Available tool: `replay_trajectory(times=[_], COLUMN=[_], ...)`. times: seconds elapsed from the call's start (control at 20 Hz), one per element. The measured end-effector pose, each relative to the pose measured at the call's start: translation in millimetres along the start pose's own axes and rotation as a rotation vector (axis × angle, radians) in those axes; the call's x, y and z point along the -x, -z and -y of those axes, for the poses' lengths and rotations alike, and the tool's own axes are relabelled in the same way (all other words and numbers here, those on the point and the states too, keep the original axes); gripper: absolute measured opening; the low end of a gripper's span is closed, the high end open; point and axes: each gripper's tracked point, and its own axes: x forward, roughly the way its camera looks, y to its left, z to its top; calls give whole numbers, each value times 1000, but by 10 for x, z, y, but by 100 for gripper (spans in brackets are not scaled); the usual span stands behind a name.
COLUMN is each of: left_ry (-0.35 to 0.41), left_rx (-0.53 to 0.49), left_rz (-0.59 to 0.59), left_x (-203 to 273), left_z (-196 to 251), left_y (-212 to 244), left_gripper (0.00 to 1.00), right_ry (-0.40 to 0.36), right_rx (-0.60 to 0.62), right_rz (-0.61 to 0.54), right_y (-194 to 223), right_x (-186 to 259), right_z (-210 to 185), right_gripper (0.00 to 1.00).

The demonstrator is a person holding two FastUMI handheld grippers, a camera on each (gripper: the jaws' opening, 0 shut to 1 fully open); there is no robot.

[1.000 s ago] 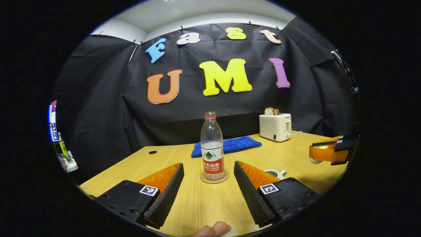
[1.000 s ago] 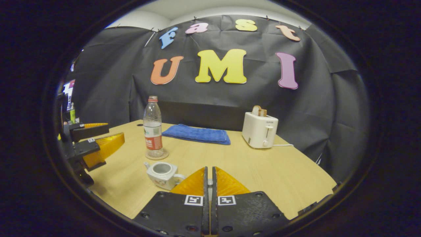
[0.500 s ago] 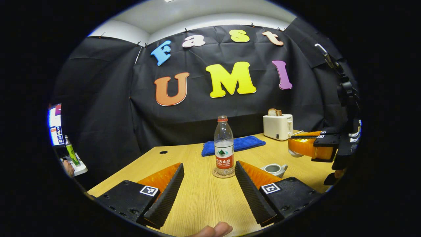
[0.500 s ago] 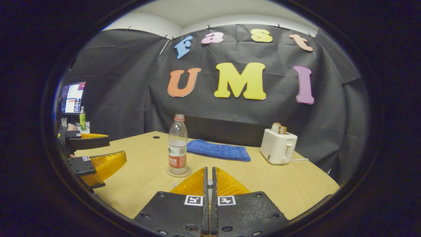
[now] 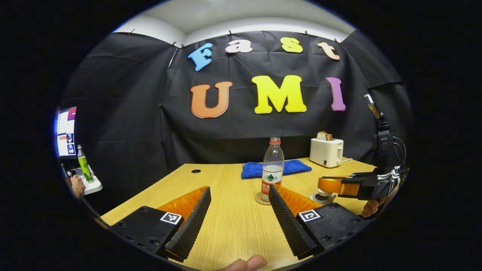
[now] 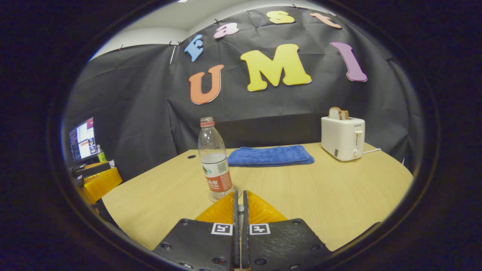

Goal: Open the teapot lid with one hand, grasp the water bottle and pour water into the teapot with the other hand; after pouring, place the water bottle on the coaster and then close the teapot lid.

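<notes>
change: right hand-held gripper [image 5: 327, 186], closed on the lid, has come down onto the teapot [image 5: 320, 197] | left hand-held gripper [image 5: 238, 210] wide open, empty, has backed away | water bottle [image 5: 272, 168] on coaster [image 5: 260, 199], mid-surface | next: release lid

1. The left gripper [image 5: 239, 210] has wedge-shaped fingers with ribbed inner faces.
2. Each black, screw-fastened finger mount carries a square black-and-white marker.
3. The right gripper [image 6: 239, 210] looks alike; cables, seemingly black, trail behind it in the left gripper view.
</notes>
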Motion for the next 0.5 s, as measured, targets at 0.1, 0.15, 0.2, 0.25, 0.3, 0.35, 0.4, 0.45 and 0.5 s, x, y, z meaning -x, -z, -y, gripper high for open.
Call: replay_trajectory(times=[0.1,0.15,0.2,0.25,0.3,0.35,0.4,0.45,0.5], left_ry=[-1,-3,-1,3,6,14,25,28,30], left_rx=[1,2,2,2,1,1,-3,-10,-17], left_rz=[-9,-13,-13,-10,-4,4,6,6,7], left_x=[8,11,15,16,19,11,21,24,29], left_z=[-20,-30,-35,-22,-17,6,38,65,86], left_y=[17,14,13,7,-2,-25,-21,-24,-22], left_gripper=[96,96,96,97,97,97,96,96,96], right_ry=[16,19,21,25,29,23,25,25,16], right_rx=[1,-2,-1,-2,-4,-8,-10,-10,-13], right_rz=[-6,-13,-20,-23,-26,-30,-24,-27,-31], right_y=[28,40,73,84,99,122,113,117,132], right_x=[-73,-99,-116,-133,-149,-139,-133,-132,-116], right_z=[43,57,66,81,100,99,99,103,80], right_gripper=[2,2,2,2,2,2,2,2,2])
